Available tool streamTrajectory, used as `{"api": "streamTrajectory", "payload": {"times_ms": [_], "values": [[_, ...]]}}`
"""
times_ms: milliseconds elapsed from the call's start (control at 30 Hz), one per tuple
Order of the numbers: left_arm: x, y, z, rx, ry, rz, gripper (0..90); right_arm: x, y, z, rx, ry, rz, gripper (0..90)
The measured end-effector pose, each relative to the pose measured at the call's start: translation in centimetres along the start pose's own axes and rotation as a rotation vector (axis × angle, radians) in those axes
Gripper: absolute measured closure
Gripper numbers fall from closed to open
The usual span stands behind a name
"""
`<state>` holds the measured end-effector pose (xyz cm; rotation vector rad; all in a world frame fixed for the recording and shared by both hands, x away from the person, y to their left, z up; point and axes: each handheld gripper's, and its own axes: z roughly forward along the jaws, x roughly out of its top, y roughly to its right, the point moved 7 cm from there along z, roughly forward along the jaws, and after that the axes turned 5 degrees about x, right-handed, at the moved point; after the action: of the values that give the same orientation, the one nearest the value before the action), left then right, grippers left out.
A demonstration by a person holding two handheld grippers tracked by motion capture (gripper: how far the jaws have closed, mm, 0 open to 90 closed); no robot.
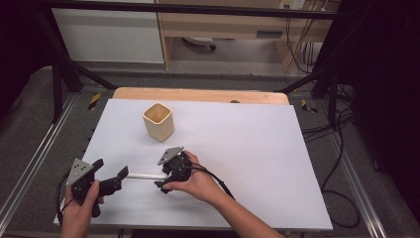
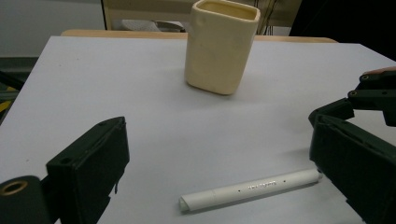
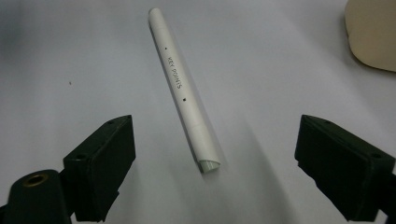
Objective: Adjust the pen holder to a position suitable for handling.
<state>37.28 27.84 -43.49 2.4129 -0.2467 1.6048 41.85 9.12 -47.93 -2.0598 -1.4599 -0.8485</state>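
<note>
Both grippers — left gripper (image 1: 110,174), right gripper (image 1: 164,177) — are lying spread (gripping nothing) around the white marker (image 1: 147,176) near the table's (image 1: 257,148) front edge.

the cup (image 3: 373,35) is cut off at the right gripper view's top corner — blurred too.

Each hand carries a black claw of blocky plastic. The left claw (image 1: 110,179) has a grey three-cornered plate on top, and so does the right claw (image 1: 163,179). A black cable trails back from each along the forearm. Both forearms are bare, with no sleeves in sight. Up close, the jaws are thick, square-ended black blocks, with a brass-coloured ring set near the base.
</note>
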Motion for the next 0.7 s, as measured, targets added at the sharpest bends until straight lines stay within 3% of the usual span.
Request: {"api": "streamTrajectory", "payload": {"times_ms": [167, 300, 700], "values": [[0.0, 0.0, 0.0, 0.001, -0.002, 0.001, 5.1, 0.1, 0.2, 0.6, 0.003, 0.006, -0.011, 17.7], [0.0, -0.1, 0.0, 0.002, -0.002, 0.000, 5.1, 0.4, -0.1, 1.2, 0.033, 0.010, -0.023, 25.5], [-0.1, -0.2, 0.0, -0.001, -0.007, 0.003, 5.1, 0.1, -0.5, 2.9, 0.095, -0.038, -0.068, 57.5]]}}
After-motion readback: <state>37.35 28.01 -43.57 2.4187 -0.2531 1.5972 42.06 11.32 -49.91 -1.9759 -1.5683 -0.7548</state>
